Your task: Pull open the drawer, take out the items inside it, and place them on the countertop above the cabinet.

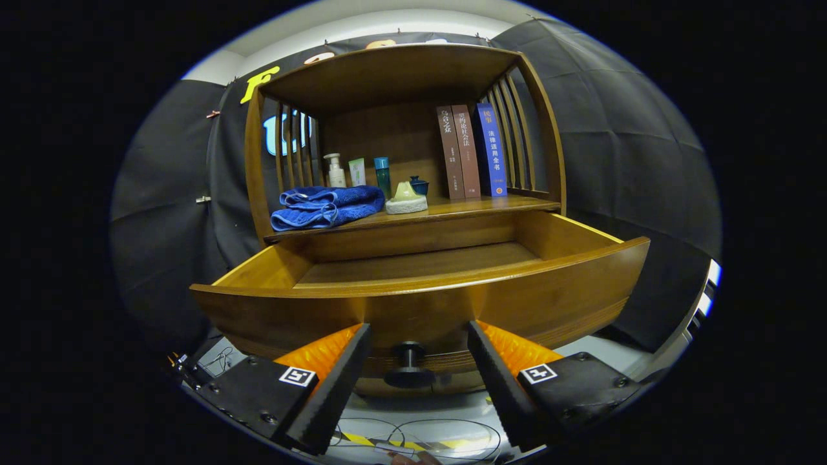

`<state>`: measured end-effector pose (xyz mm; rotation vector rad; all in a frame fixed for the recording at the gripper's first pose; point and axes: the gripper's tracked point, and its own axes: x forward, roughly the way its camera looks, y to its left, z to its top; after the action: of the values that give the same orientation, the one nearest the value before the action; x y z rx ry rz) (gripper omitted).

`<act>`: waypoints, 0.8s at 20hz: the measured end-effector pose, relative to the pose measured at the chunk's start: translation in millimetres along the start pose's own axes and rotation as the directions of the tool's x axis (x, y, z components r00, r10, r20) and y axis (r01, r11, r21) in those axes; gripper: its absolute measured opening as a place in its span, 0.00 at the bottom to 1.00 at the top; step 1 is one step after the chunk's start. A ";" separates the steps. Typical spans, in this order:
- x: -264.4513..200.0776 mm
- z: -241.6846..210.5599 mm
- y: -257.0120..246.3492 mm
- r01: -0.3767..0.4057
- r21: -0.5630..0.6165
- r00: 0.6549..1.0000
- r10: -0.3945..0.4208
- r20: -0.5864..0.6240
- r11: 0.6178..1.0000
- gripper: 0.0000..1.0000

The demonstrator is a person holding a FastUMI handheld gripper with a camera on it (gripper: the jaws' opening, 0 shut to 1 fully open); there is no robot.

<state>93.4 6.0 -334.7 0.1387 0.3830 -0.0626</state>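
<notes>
The wooden drawer (420, 300) of the cabinet stands pulled out towards me, and what I see of its floor is bare wood. Its dark round knob (408, 365) sits between my fingers, with a gap on each side. My gripper (418, 342) is open, its fingertips just short of the drawer front. On the countertop (491, 205) above the drawer lie a folded blue towel (326, 205) and a pale soap on a white dish (406, 200).
Behind the towel stand a white pump bottle (334, 171), a small tube (356, 172) and a teal bottle (382, 174), beside a dark little pot (418, 185). Three books (470, 152) lean at the right of the shelf. Cables (413, 436) lie on the floor below.
</notes>
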 end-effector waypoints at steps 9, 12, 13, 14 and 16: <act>74.8 26.8 2.8 0.005 0.008 1.000 -0.005 -0.001 1.000 0.99; 99.0 32.5 3.3 0.005 0.013 1.000 -0.005 0.004 1.000 0.99; 105.9 35.1 3.8 0.004 0.016 1.000 -0.004 0.002 1.000 0.99; 112.4 36.3 4.5 0.004 0.018 1.000 -0.004 0.000 1.000 0.99; 122.1 38.3 3.7 0.005 0.019 1.000 -0.005 0.002 1.000 0.99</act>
<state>220.9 -0.2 -345.1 0.1566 0.3810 -0.0713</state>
